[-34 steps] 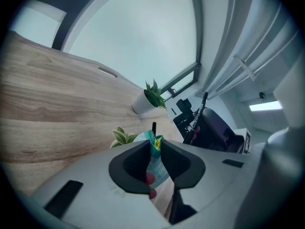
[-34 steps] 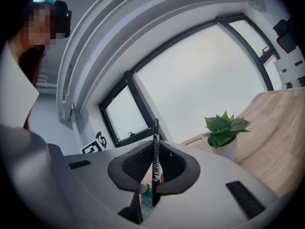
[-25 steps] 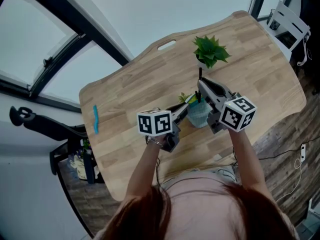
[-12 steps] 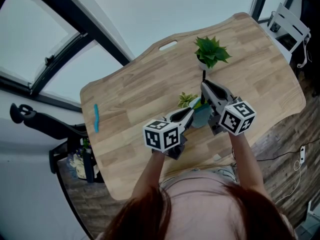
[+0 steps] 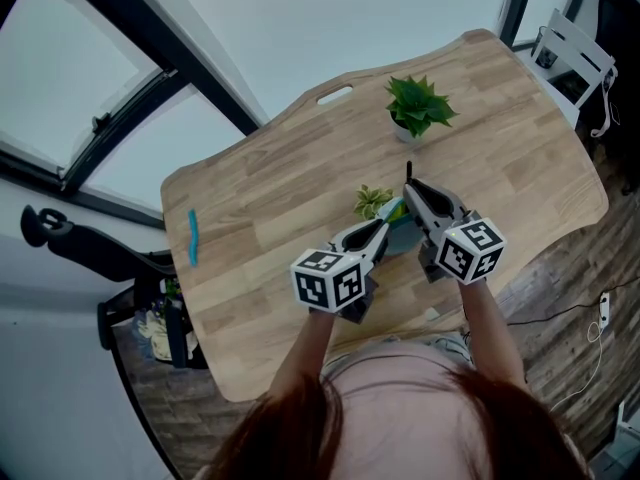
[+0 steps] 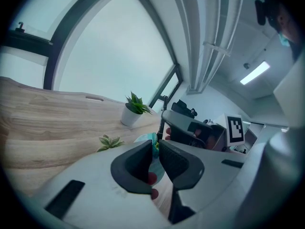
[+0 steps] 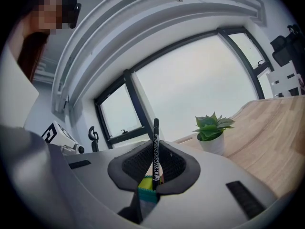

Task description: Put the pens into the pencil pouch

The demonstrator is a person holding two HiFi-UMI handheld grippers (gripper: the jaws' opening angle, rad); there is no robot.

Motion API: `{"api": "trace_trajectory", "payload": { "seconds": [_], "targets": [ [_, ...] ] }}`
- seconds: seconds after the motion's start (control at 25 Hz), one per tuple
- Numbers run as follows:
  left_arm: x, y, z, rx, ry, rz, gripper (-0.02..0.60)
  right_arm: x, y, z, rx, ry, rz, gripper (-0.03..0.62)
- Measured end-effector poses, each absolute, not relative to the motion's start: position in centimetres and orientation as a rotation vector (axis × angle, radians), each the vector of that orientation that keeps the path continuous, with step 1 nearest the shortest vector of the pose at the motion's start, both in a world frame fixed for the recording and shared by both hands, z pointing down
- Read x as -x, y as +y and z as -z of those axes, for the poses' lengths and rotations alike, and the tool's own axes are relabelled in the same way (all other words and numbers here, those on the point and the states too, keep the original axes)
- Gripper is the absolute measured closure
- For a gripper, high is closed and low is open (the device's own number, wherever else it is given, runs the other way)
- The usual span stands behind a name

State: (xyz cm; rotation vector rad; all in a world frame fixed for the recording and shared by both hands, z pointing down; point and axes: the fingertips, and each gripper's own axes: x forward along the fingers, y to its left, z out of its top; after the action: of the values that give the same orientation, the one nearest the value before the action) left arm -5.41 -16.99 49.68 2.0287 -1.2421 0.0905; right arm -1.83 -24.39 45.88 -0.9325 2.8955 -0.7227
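A teal pencil pouch point(image 5: 397, 224) is held up over the wooden desk point(image 5: 270, 208), between my two grippers. My left gripper point(image 5: 374, 234) comes at it from the near left. Its jaws are closing, with the pouch's teal edge point(image 6: 153, 142) pinched between them. My right gripper point(image 5: 417, 194) is shut on a black marker pen point(image 7: 155, 144), which stands upright between the pads with its top point(image 5: 408, 171) poking above the jaws. The pouch's green and teal opening point(image 7: 147, 187) shows right under the pen. The pouch's inside is hidden.
A potted green plant point(image 5: 418, 108) stands at the desk's far side. A small leafy sprig point(image 5: 371, 200) lies just left of the pouch. A blue pen-like stick point(image 5: 191, 238) lies near the desk's left edge. A white chair point(image 5: 575, 53) stands at the far right.
My left gripper has shifted right and nearer to me, still at the pouch. The right gripper with the black pen has sunk a little toward the pouch.
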Motion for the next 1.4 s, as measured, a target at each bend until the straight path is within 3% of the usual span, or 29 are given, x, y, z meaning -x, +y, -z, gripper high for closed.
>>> {"api": "trace_trajectory", "payload": {
  "seconds": [1.4],
  "targets": [
    [5.9, -13.9, -49.8, -2.002, -1.338, -0.049, 0.541, 0.4, -19.2, -47.7, 0.970, 3.055, 0.731, 0.560]
  ]
}}
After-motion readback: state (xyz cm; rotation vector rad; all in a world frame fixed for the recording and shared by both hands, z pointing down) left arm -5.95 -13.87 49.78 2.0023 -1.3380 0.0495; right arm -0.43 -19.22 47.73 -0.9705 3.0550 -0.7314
